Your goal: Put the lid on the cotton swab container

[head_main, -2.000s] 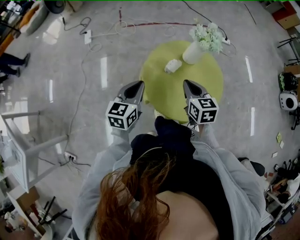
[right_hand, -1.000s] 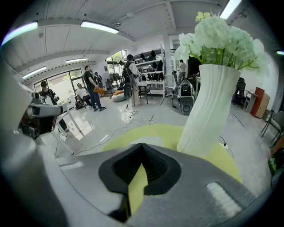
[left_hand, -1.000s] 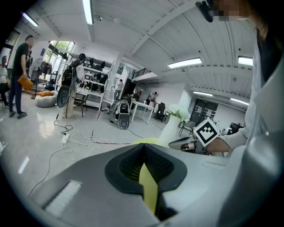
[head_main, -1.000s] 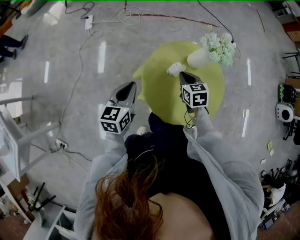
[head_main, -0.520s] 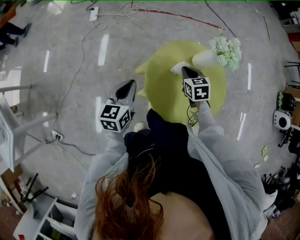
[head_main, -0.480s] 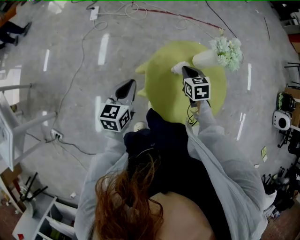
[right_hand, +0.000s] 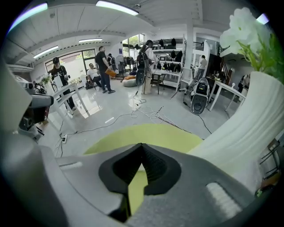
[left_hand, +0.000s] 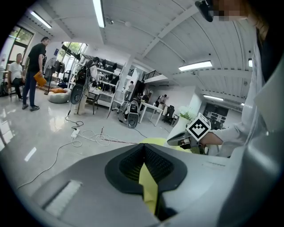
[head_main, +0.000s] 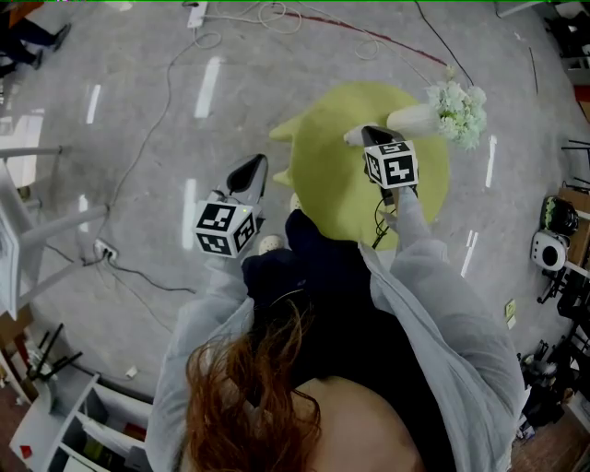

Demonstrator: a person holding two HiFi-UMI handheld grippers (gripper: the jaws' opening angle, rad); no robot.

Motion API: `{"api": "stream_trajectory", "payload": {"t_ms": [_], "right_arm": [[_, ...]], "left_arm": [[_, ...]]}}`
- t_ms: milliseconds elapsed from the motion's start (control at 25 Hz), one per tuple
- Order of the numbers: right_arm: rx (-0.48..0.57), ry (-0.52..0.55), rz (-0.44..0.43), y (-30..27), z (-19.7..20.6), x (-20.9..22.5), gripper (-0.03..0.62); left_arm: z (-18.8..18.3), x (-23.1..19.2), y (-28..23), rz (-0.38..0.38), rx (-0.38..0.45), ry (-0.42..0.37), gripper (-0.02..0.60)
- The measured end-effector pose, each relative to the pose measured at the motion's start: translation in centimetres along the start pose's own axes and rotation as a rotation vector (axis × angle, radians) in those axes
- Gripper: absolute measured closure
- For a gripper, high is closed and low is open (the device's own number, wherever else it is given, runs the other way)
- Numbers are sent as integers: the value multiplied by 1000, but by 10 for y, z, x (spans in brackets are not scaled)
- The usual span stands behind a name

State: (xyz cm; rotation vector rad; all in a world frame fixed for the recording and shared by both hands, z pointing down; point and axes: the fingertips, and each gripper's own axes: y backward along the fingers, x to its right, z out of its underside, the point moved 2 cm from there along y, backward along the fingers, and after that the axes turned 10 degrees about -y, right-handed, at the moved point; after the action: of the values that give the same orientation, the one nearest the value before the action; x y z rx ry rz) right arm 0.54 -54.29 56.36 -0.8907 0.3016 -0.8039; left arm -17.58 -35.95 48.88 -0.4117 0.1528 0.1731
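Observation:
A small white container (head_main: 354,138) lies on the round yellow-green table (head_main: 341,198), beside a white vase (head_main: 410,118) of pale flowers (head_main: 458,111). My right gripper (head_main: 372,135) reaches over the table with its tip right at the container and partly covers it. Its jaws are shut with nothing between them (right_hand: 142,145), and the vase (right_hand: 242,128) rises close on the right. My left gripper (head_main: 251,166) hangs over the floor just left of the table, also shut and empty (left_hand: 143,146). I cannot make out a separate lid.
Cables (head_main: 267,14) trail across the grey floor beyond the table, and a power strip (head_main: 100,249) lies at the left. A white frame (head_main: 37,226) stands at far left, with equipment (head_main: 546,249) at far right. People (right_hand: 103,66) stand far off.
My right gripper has moved forward across the table to the small white container next to the vase. The left gripper has stayed off the table's left side.

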Motion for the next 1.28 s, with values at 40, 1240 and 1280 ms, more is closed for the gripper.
{"api": "stream_trajectory", "payload": {"t_ms": [40,1240,1280], "right_arm": [[-8,2,-3,-1,0,0,592],[-112,-29,-2,-2,-3,2,592],[-90,-29,0,1,-6,0,592]], "left_arm": [[0,0,0,-3,0,1,565],[-2,0,6,-1,3,-10,565],[-2,0,6,0,5,-13,565]]}}
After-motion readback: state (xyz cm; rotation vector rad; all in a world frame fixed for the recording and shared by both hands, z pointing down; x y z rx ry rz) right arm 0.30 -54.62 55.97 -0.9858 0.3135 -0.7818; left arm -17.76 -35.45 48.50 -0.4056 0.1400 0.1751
